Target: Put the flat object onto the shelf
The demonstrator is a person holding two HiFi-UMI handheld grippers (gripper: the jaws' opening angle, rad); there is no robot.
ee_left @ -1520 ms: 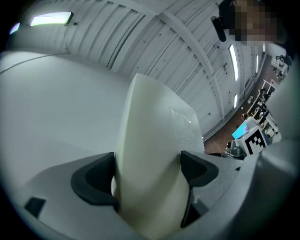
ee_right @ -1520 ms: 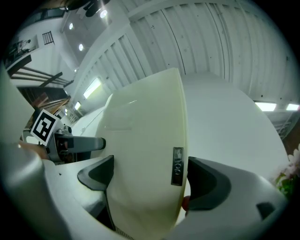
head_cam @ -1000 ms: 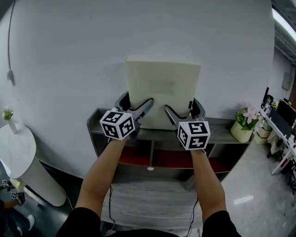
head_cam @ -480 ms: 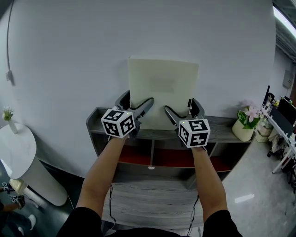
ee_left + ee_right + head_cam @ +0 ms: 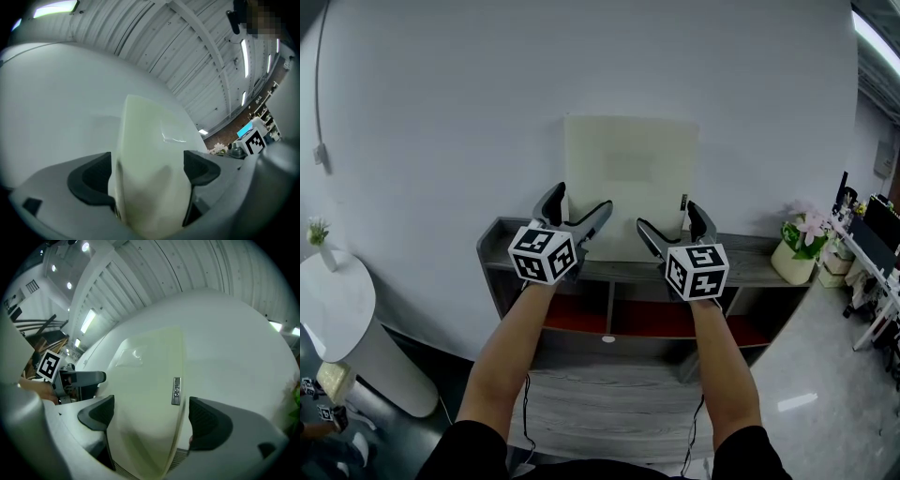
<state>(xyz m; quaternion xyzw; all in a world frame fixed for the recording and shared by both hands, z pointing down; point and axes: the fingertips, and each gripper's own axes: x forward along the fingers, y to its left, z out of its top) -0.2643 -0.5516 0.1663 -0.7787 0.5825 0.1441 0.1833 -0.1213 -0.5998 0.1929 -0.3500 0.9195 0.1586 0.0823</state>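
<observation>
Head view: standing upright on the shelf [image 5: 748,262], the flat object [image 5: 630,178], lower corners sitting inside the jaws of left gripper [image 5: 579,199] and right gripper [image 5: 667,216].
Left gripper view: straddling one edge, jaws just opening wider, released.
Right gripper view: straddling the other edge, likewise released.

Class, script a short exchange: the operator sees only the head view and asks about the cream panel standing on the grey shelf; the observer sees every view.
Operator: Is the left gripper clamping the panel?
Observer: Its own view shows the panel between its jaws, which have just been opening.
Operator: And the right gripper?
Observer: Its view shows a sliver of white wall between the panel's edge and one jaw.
</observation>
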